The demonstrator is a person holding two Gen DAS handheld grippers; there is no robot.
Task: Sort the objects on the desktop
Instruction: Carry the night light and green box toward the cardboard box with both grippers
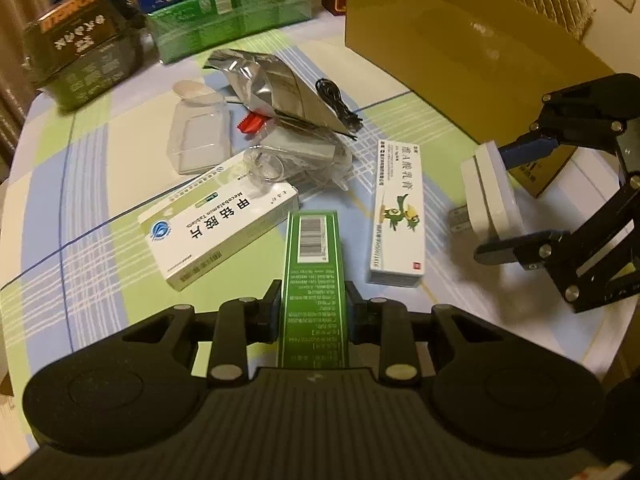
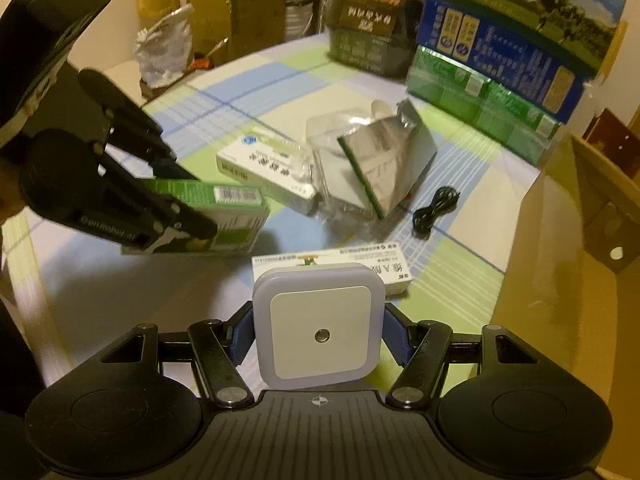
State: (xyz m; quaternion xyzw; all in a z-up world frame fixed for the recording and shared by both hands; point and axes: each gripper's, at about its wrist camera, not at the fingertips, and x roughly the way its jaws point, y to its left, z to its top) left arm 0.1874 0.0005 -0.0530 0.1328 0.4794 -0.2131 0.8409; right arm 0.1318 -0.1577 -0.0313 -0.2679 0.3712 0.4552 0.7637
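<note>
On the checked desk (image 1: 80, 184), a green box (image 1: 314, 280) is clamped in the left tongs (image 1: 313, 300); a white night light (image 2: 318, 328) is gripped by the right tongs (image 2: 319, 336).

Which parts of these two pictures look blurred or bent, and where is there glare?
Left wrist view: warm dim light, the table edge bows from the fisheye, the silver foil bag glares, and the right gripper is slightly smeared. Right wrist view: the left gripper and its green box are motion-blurred.
</note>
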